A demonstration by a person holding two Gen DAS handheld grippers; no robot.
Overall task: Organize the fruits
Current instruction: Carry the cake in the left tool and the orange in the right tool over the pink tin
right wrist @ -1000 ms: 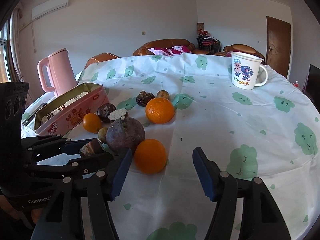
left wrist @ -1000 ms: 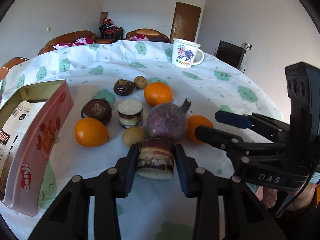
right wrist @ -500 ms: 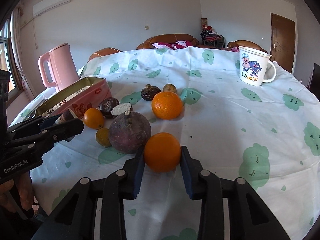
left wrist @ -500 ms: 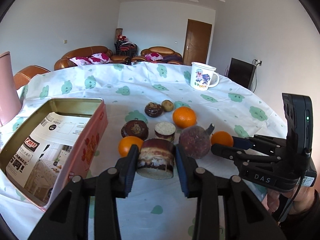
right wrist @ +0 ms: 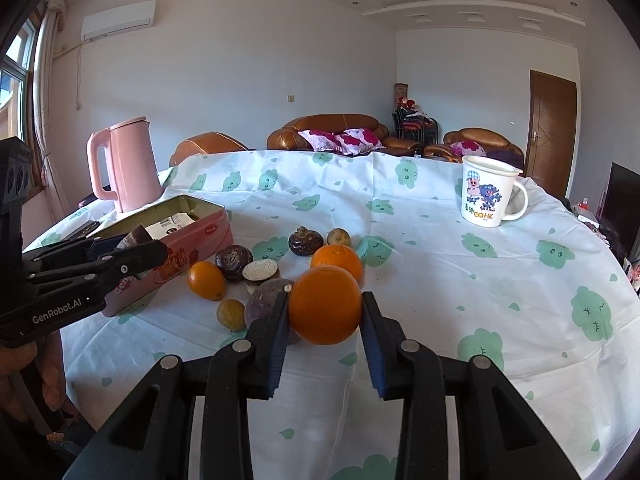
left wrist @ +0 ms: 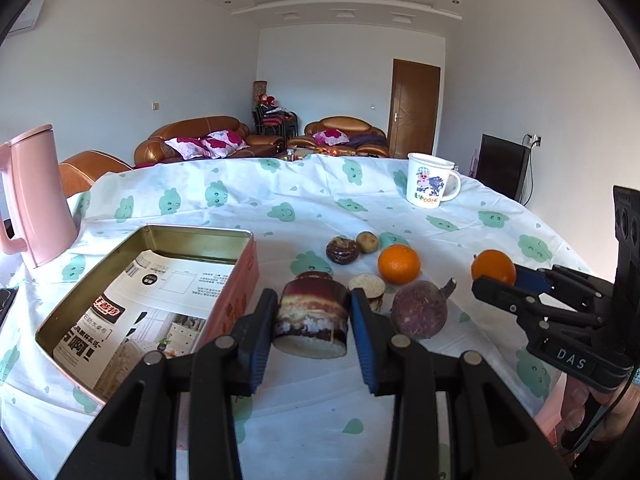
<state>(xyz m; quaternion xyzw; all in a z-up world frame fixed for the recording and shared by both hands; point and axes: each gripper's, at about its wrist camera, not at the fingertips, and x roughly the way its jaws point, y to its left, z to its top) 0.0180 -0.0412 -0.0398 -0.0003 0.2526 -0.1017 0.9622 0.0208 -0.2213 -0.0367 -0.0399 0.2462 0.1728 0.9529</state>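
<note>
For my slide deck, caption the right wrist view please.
Right hand-held gripper grips an orange above the tablecloth, pink tin at left.

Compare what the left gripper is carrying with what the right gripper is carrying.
The cut mangosteen half in the left gripper is dark maroon with a flat pale cut face; the orange in the right gripper is whole, round and bright. The half is squat and layered, the orange smooth. Both sit clamped between blue-padded jaws, off the tablecloth.

A home living room: far brown leather sofas (right wrist: 332, 130) with pink cushions (right wrist: 344, 139), wooden door (right wrist: 552, 128), wall air conditioner (right wrist: 118, 20).
</note>
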